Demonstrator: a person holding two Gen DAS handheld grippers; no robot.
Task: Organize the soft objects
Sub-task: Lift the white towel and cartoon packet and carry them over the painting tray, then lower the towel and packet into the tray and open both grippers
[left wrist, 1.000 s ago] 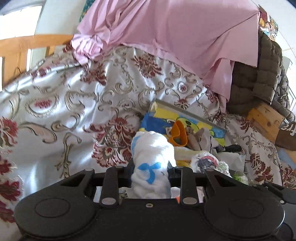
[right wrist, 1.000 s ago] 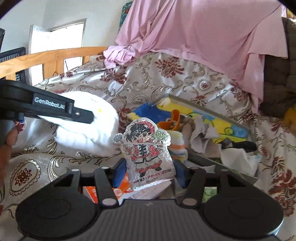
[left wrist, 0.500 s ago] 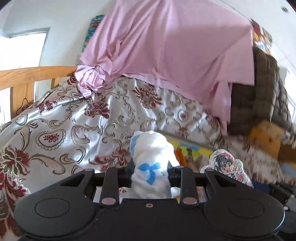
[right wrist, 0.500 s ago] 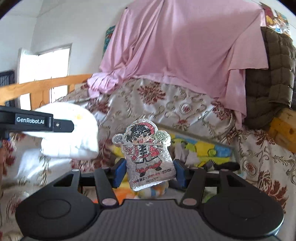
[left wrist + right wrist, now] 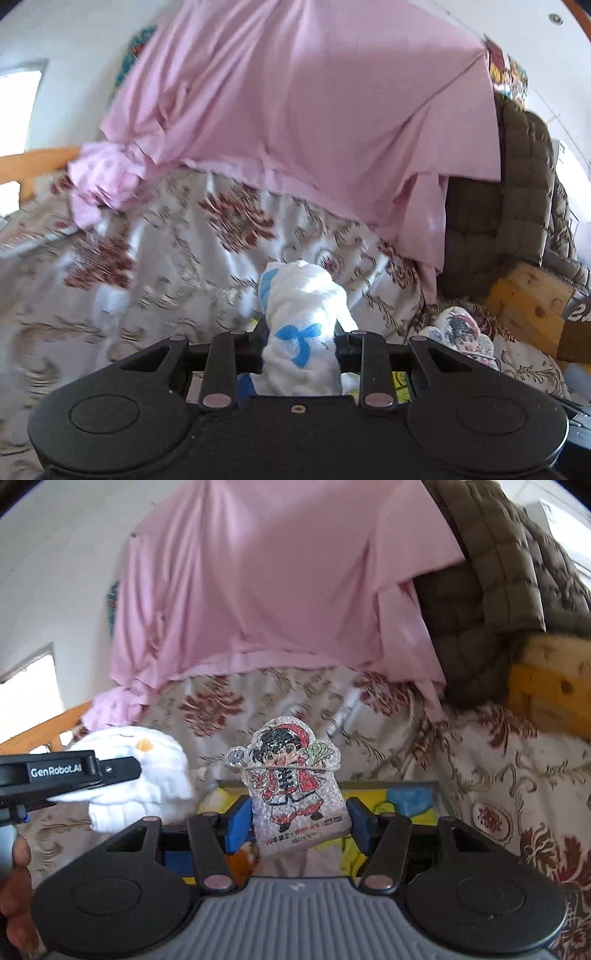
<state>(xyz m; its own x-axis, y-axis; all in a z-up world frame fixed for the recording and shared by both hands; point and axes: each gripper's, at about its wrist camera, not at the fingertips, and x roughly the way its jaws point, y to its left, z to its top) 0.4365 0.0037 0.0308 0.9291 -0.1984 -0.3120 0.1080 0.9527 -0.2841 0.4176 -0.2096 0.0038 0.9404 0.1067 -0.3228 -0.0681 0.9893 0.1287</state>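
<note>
1. The left gripper (image 5: 299,343) is clamped on a rolled white cloth with blue marks (image 5: 301,325). The jaws pinch the roll low across its waist, so the bulk stands up in front of the camera and the roll stays wound instead of falling open.

2. The right gripper (image 5: 300,821) is clamped on a flat glittery pouch printed with a cartoon figure (image 5: 291,794). Its blue pads (image 5: 239,821) press the pouch's 2 lower side edges, which holds it upright and face-on; a thin flat piece like this would likely fold if pinched at 1 corner.

3. In the right wrist view the white roll shows at the left, gripped by the other tool's black finger, with the person's hand (image 5: 14,897) behind it. The 2 items ride side by side, near each other but apart, so neither snags the other.

4. Both items hang clear above the floral bedspread (image 5: 166,258). Just under the pouch lies a shallow tray with a yellow and blue lining (image 5: 402,801); my guess is that it holds the loose soft things and serves as the sorting spot.

5. A pink sheet (image 5: 295,110) drapes the back of the bed, well apart from both grips.
</note>
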